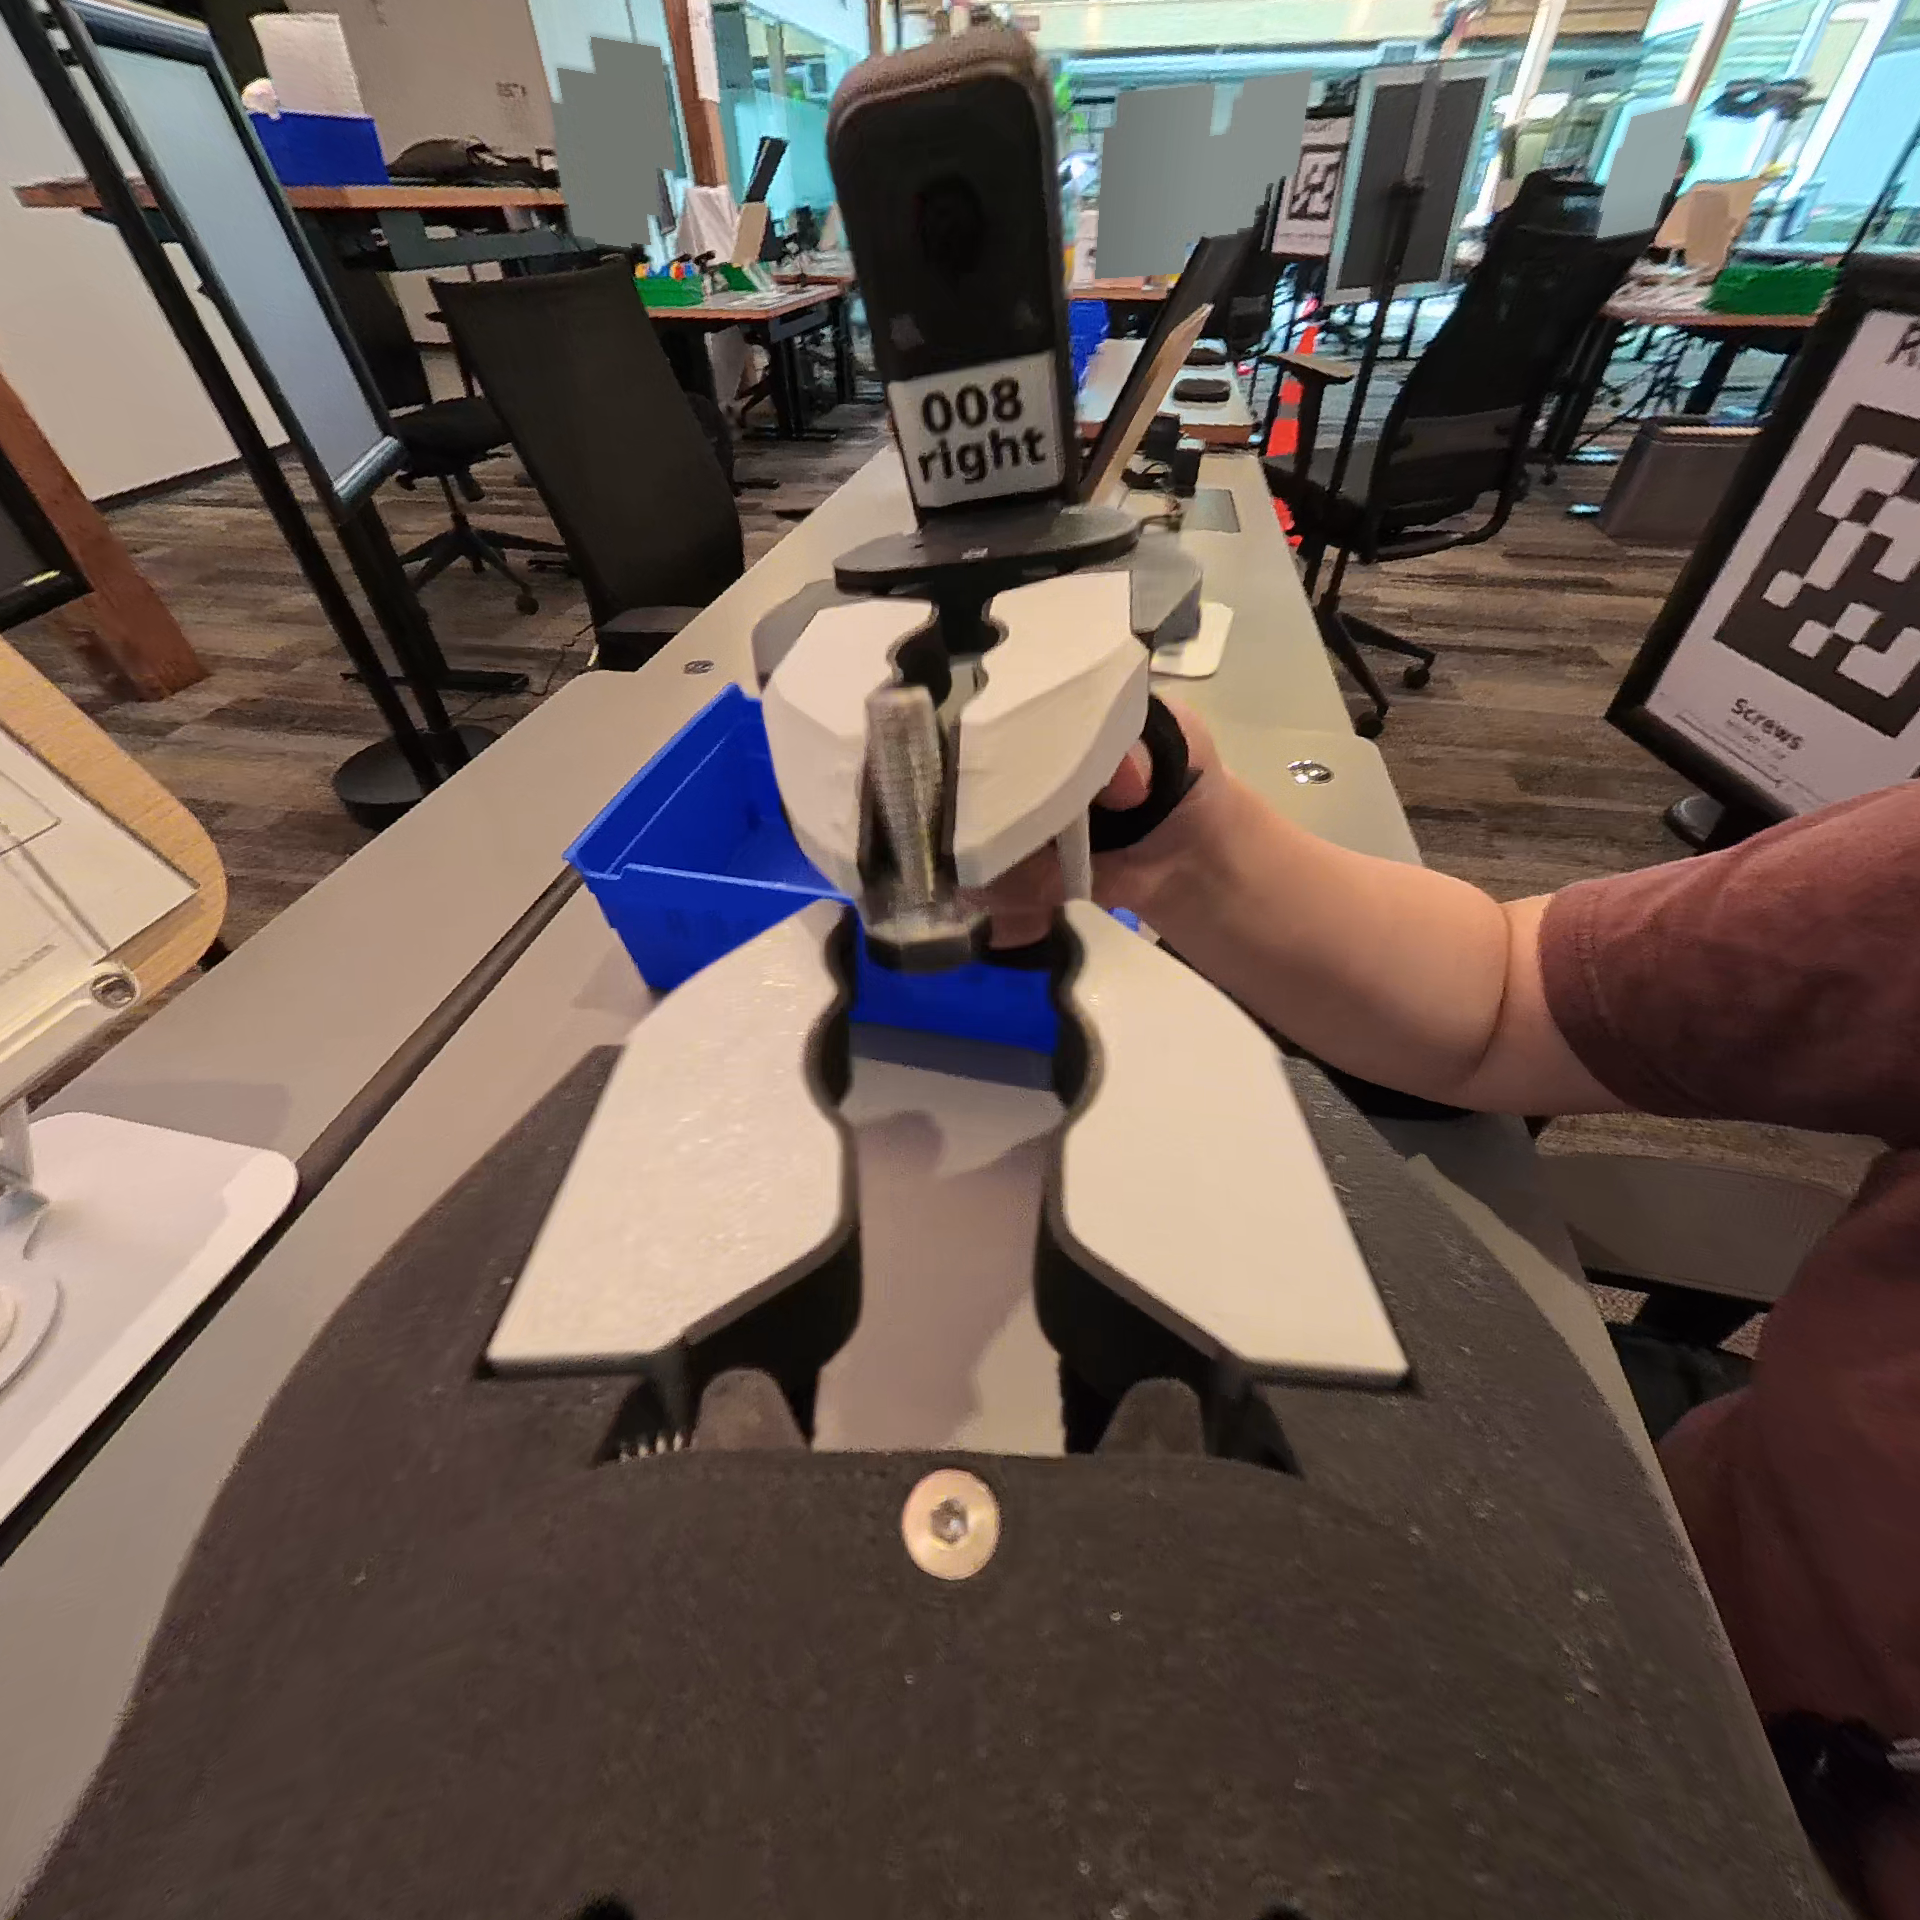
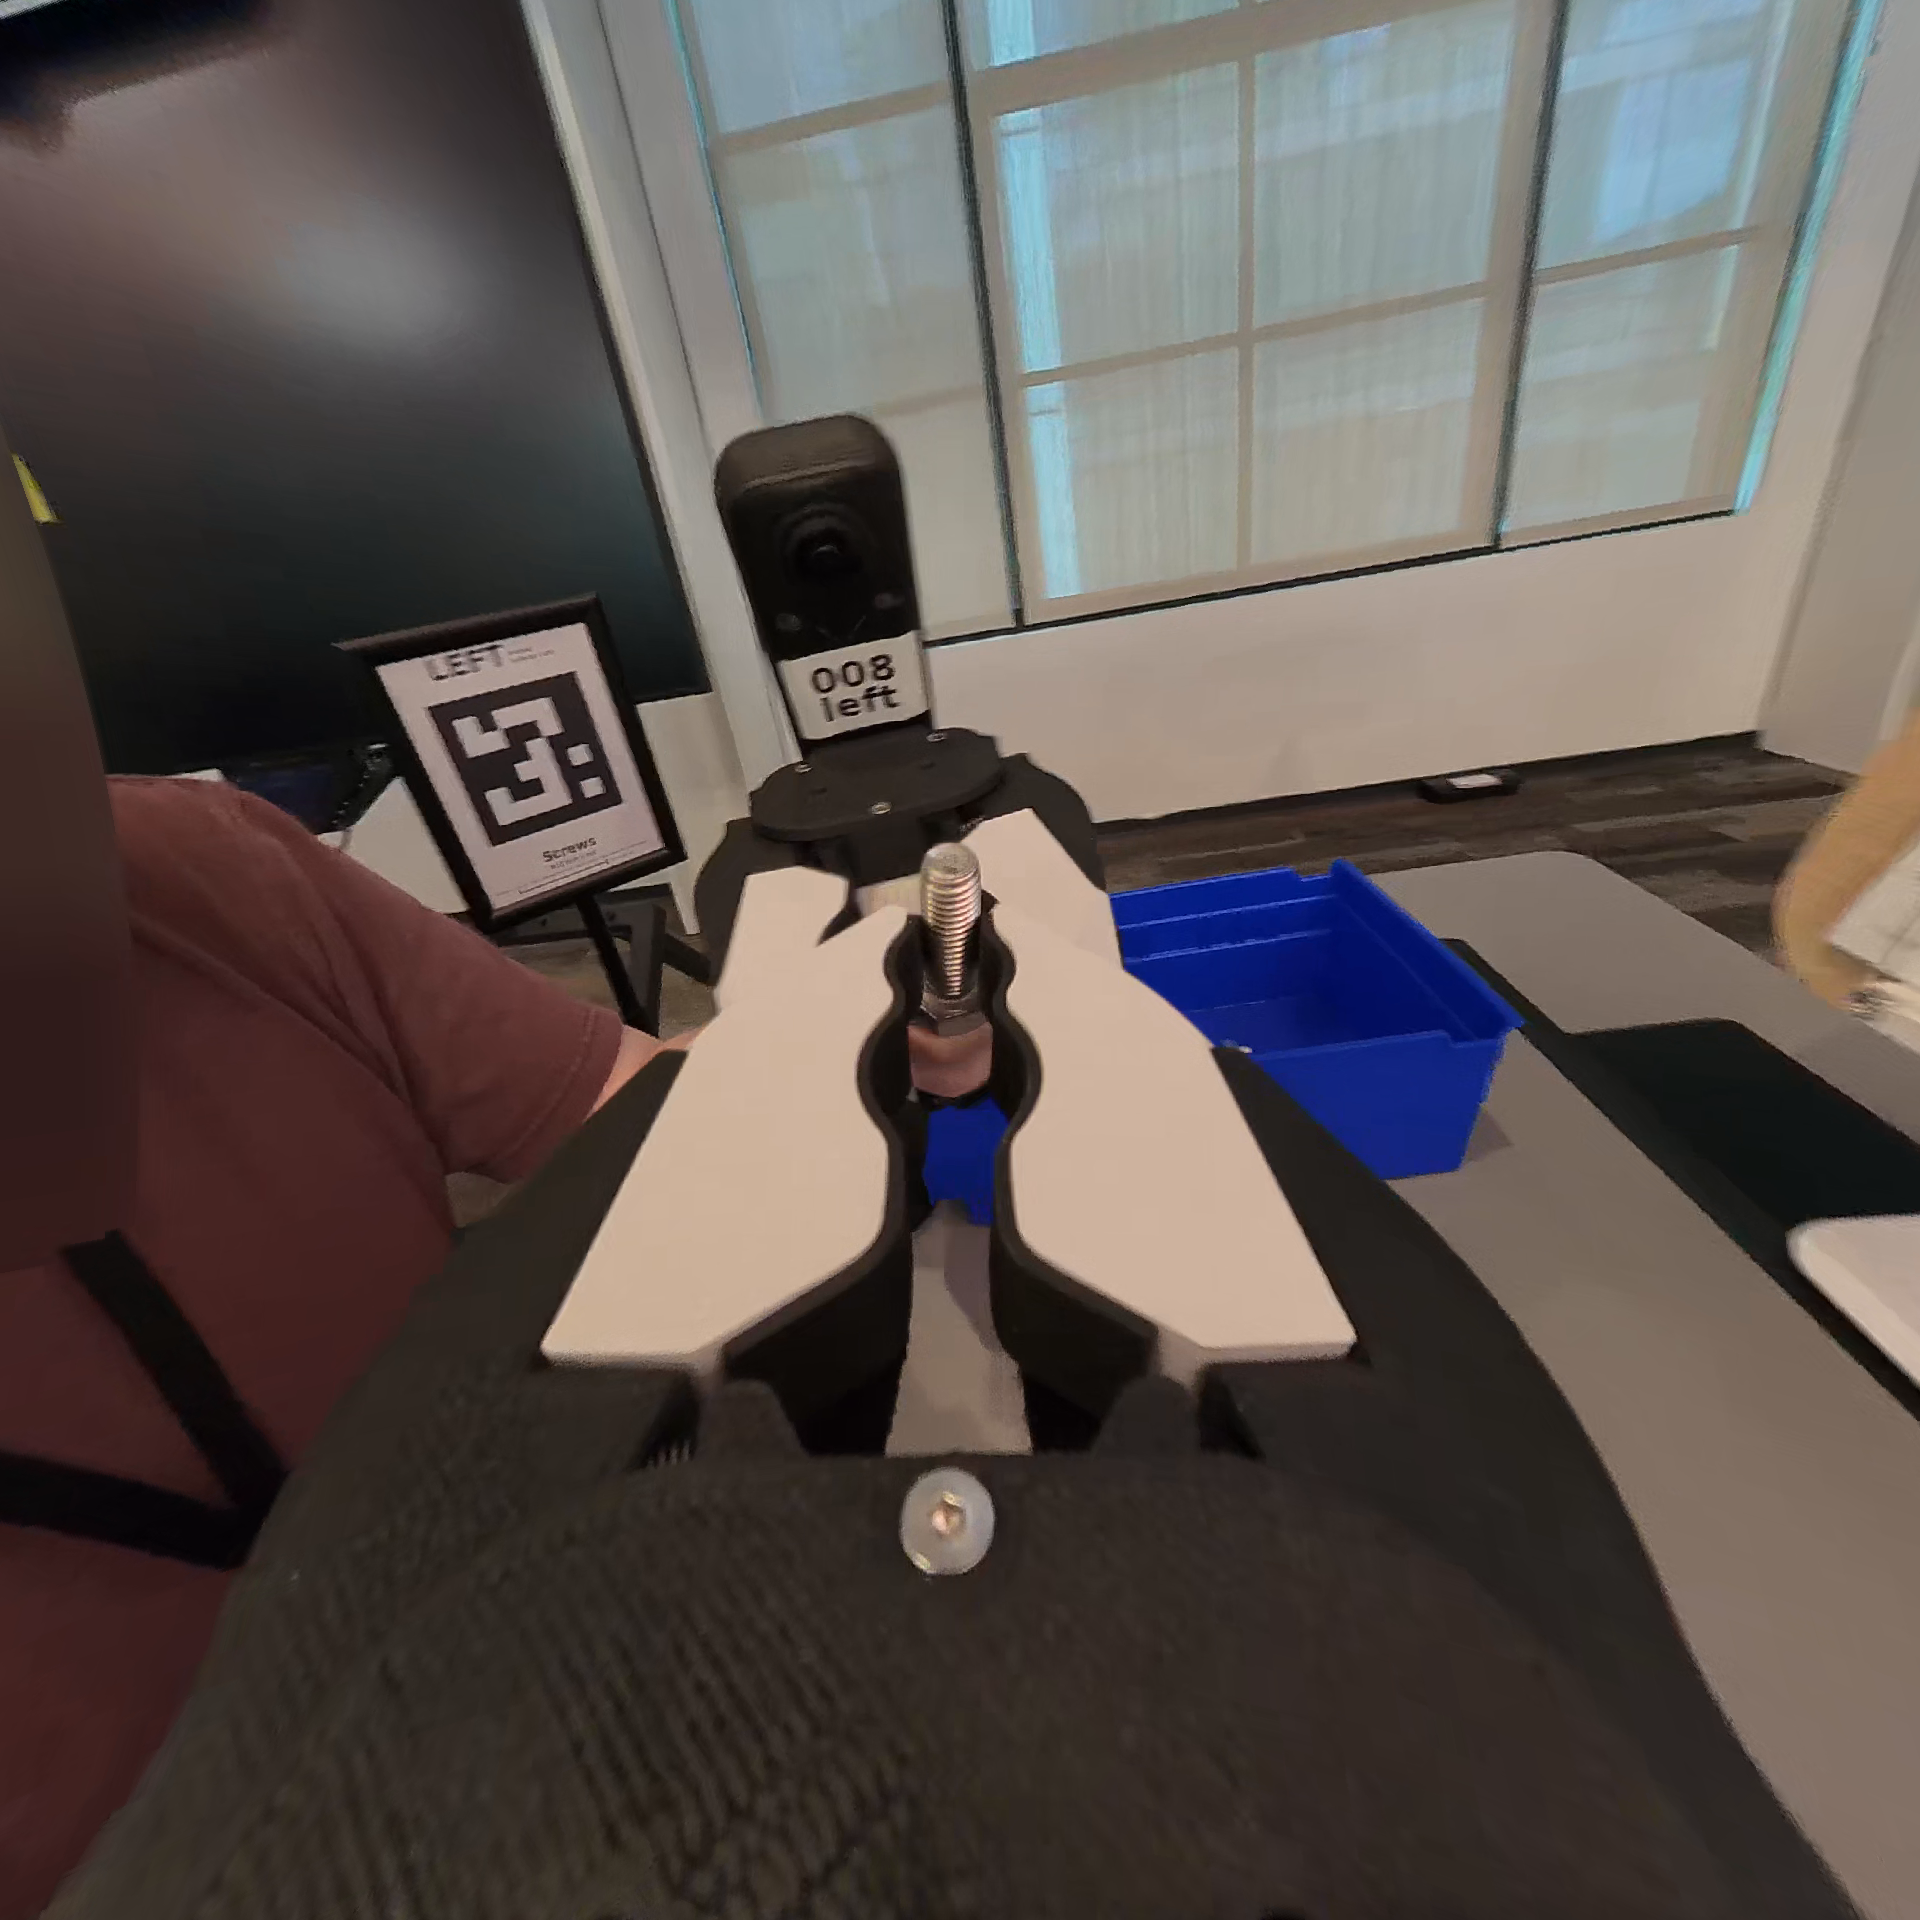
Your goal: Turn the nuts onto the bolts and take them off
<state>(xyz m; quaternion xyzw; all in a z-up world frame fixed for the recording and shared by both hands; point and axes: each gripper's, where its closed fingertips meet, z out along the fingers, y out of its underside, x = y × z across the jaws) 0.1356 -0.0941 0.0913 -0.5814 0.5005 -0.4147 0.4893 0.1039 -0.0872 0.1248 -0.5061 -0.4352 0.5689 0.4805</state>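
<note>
A threaded steel bolt (image 1: 902,800) stands upright over the grey table (image 1: 416,935), with a hex piece (image 1: 920,940) at its lower end. My right gripper (image 2: 951,935) is shut on the bolt (image 2: 948,935) shaft, which sits in the notch near its fingertips. In the left wrist view it faces me (image 1: 935,790). My left gripper (image 1: 951,935) is open, its tips on either side of the hex piece with a gap on both sides. It shows spread beyond the bolt in the right wrist view (image 2: 904,894). I cannot tell whether the hex piece is the bolt head or a nut.
A blue plastic bin (image 1: 707,883) sits on the table just under the grippers (image 2: 1351,1039). A person's arm (image 1: 1403,987) in a maroon sleeve comes in from the right. Framed marker signs (image 1: 1818,582) (image 2: 520,769), office chairs (image 1: 603,447) and a white stand base (image 1: 135,1247) surround the table. Left and right tips are no more than a few centimetres apart.
</note>
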